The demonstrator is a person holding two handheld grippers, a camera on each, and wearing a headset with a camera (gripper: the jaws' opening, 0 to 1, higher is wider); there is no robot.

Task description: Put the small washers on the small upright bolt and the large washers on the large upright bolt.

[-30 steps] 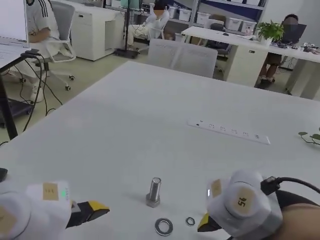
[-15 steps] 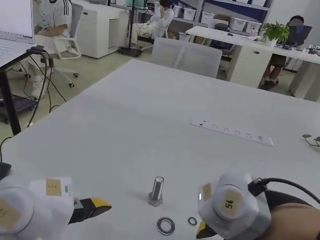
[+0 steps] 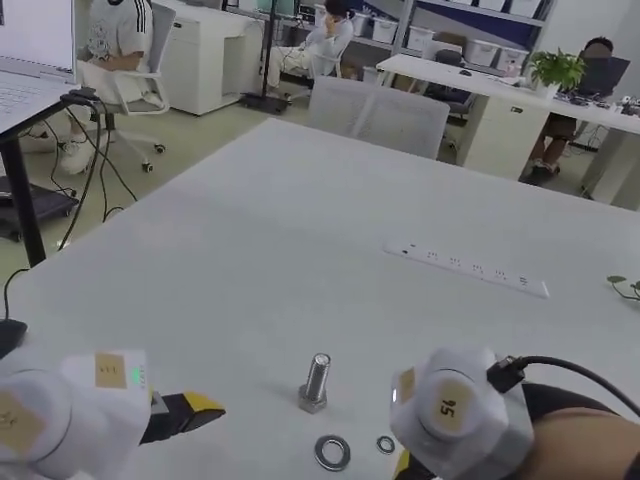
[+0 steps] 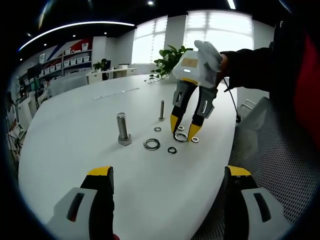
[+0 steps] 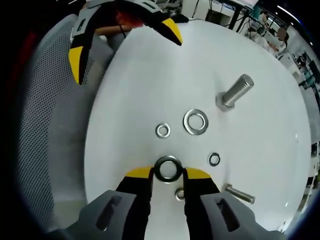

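Observation:
The large bolt (image 3: 314,382) (image 4: 123,129) (image 5: 232,93) stands upright on the white table (image 3: 300,250), with the thin small bolt (image 4: 161,110) (image 5: 240,194) farther right. A large washer (image 3: 331,452) (image 4: 151,144) (image 5: 195,121) and small washers (image 3: 386,444) (image 4: 172,149) (image 5: 162,130) lie flat near them. My right gripper (image 5: 168,175) (image 4: 183,131) is down at the table, shut on another large washer (image 5: 167,169) (image 4: 181,137) that lies between its yellow tips. My left gripper (image 4: 167,172) (image 5: 125,42) hangs open at the near-left, nothing between its jaws.
A white power strip (image 3: 465,268) lies across the far right of the table. A grey chair (image 3: 380,115) stands at the far edge, with people seated at desks beyond. A mesh chair seat (image 5: 55,125) sits just off the near table edge.
My right gripper has shifted a little left and down toward the washers by the bolt. The left gripper and the bolts have stayed put.

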